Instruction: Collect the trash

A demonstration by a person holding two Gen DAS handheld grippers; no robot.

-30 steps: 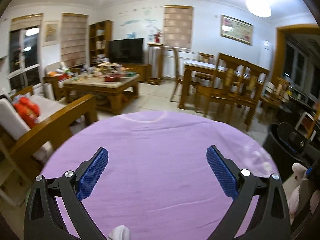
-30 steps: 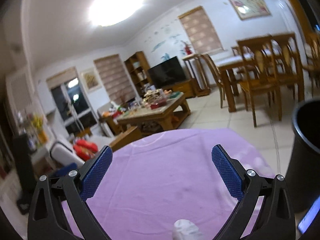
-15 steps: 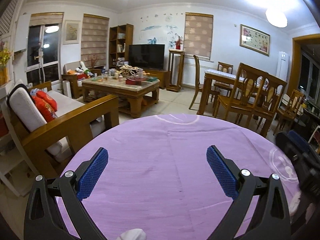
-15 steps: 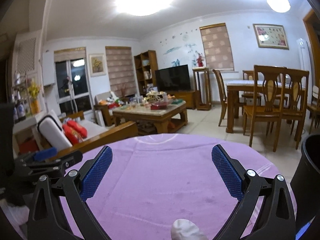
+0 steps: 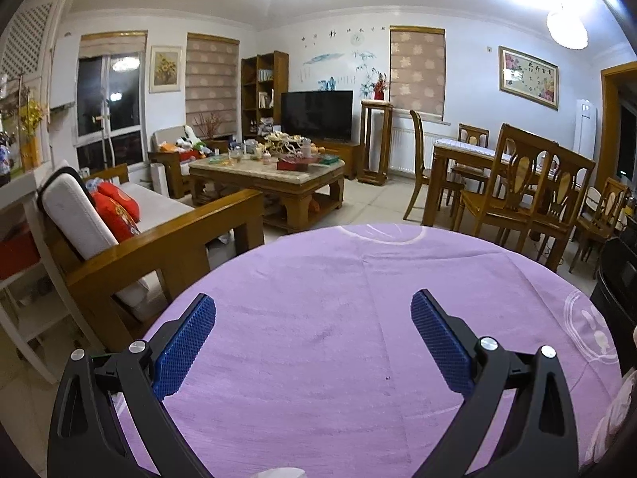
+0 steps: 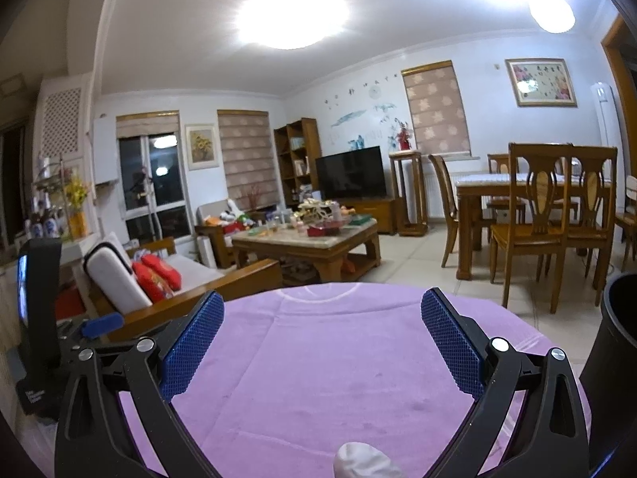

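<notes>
Hovering level, both claws [image 5: 312,312] [image 6: 321,310] spread.

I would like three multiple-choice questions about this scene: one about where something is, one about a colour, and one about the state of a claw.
1. In the right wrist view, where is the black bin?
A. at the right edge, beside the round table
B. on the sofa
C. under the coffee table

2. What colour is the cloth on the round table?
A. green
B. purple
C. white

3. How do both claws stand?
A. shut on a tissue
B. shut on nothing
C. open, holding nothing

Answers:
1. A: the black bin stands at the right edge, next to the round table.
2. B: the cloth is purple in both views.
3. C: the left claw and the right claw have their blue pads wide apart, with only cloth between them.
</notes>
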